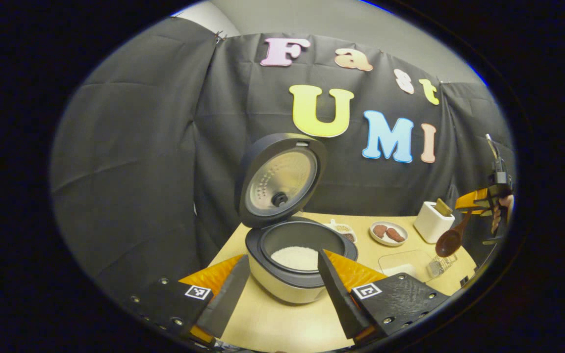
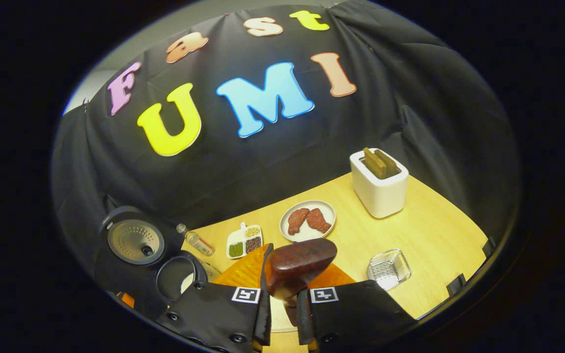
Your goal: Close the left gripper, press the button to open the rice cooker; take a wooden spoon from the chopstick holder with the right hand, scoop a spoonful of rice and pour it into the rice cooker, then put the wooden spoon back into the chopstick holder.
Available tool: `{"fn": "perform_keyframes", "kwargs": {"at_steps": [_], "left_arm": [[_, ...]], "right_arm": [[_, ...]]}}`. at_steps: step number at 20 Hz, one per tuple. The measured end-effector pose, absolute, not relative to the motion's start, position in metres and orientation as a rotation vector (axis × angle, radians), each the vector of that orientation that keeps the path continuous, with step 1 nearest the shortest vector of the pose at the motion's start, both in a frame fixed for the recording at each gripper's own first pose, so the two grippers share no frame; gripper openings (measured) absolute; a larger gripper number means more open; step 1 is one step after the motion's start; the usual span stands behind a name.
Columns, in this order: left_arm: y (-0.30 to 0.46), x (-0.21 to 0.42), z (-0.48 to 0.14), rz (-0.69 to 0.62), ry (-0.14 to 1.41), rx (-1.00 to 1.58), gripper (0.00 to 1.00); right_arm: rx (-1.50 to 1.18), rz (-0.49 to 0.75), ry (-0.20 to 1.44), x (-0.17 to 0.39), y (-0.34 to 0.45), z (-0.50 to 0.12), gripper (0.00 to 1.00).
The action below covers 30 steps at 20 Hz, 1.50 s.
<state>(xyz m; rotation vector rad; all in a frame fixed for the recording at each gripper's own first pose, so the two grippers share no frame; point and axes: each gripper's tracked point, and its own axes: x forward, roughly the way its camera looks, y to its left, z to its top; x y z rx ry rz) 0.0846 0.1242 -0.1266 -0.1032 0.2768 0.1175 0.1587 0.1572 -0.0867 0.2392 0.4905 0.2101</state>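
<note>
The rice cooker [image 1: 292, 279] stands open, its lid [image 1: 277, 181] tilted up and back, with white rice in the pot. My left gripper [image 1: 282, 260] is open right in front of it, one finger on each side of the pot and nothing held. At the far right, my right gripper [image 1: 494, 206] hangs above the table, shut on the wooden spoon [image 1: 451, 239]. In the right gripper view the spoon [image 2: 302, 264] sticks up between my right gripper's [image 2: 285, 289] fingers. The white chopstick holder [image 2: 379, 184] stands at the back right, and the cooker [image 2: 174, 274] sits at the lower left.
A plate of meat [image 2: 308, 220], a divided dish of seasonings [image 2: 244, 240] and a small bottle [image 2: 199, 242] lie mid-table. A small glass dish [image 2: 388, 268] sits near the front right. A clear tray with rice [image 1: 402, 264] lies beside the cooker. Black cloth walls the back.
</note>
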Motion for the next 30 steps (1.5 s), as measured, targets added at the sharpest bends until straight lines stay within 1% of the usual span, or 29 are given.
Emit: {"fn": "perform_keyframes", "kwargs": {"at_steps": [2,3,4,5,7,9,12,13,14,22,23,24,25,26,27,28,29,30], "left_arm": [[0.131,0.079,-0.134,0.132,0.287,-0.112,0.88],[0.135,0.076,-0.136,0.144,0.293,-0.116,0.89],[0.138,0.074,-0.139,0.156,0.297,-0.126,0.89],[0.140,0.071,-0.141,0.162,0.301,-0.145,0.89],[0.141,0.067,-0.148,0.168,0.316,-0.189,0.89],[0.145,0.063,-0.152,0.180,0.324,-0.212,0.89],[0.151,0.056,-0.150,0.192,0.325,-0.211,0.89],[0.153,0.053,-0.150,0.194,0.327,-0.205,0.88],[0.154,0.053,-0.151,0.197,0.327,-0.200,0.89],[0.146,0.044,-0.154,0.188,0.334,-0.202,0.88],[0.145,0.044,-0.154,0.185,0.331,-0.199,0.88],[0.144,0.043,-0.154,0.183,0.331,-0.193,0.88],[0.144,0.043,-0.156,0.180,0.332,-0.189,0.88],[0.144,0.043,-0.156,0.179,0.333,-0.186,0.88],[0.145,0.041,-0.157,0.179,0.336,-0.186,0.88],[0.146,0.041,-0.156,0.181,0.337,-0.186,0.89],[0.146,0.039,-0.157,0.185,0.337,-0.185,0.89],[0.148,0.038,-0.155,0.188,0.334,-0.184,0.89]], "right_arm": [[0.193,0.243,0.519,0.167,0.177,-0.108,0.23],[0.173,0.259,0.529,0.169,0.186,-0.120,0.19],[0.163,0.278,0.519,0.172,0.194,-0.129,0.23],[0.166,0.286,0.519,0.175,0.202,-0.142,0.23],[0.179,0.277,0.544,0.180,0.213,-0.177,0.23],[0.178,0.256,0.605,0.177,0.220,-0.211,0.23],[0.184,0.242,0.675,0.172,0.230,-0.241,0.23],[0.194,0.238,0.690,0.171,0.233,-0.245,0.19],[0.198,0.239,0.694,0.171,0.235,-0.247,0.23],[0.236,0.251,0.738,0.161,0.250,-0.254,0.23],[0.259,0.246,0.755,0.159,0.251,-0.256,0.23],[0.305,0.248,0.789,0.156,0.255,-0.256,0.19],[0.360,0.262,0.831,0.150,0.260,-0.258,0.20],[0.397,0.259,0.853,0.147,0.261,-0.258,0.23],[0.399,0.251,0.854,0.149,0.259,-0.258,0.23],[0.405,0.259,0.859,0.148,0.261,-0.257,0.23],[0.412,0.260,0.863,0.147,0.262,-0.255,0.19],[0.422,0.256,0.859,0.146,0.263,-0.255,0.19]]}}
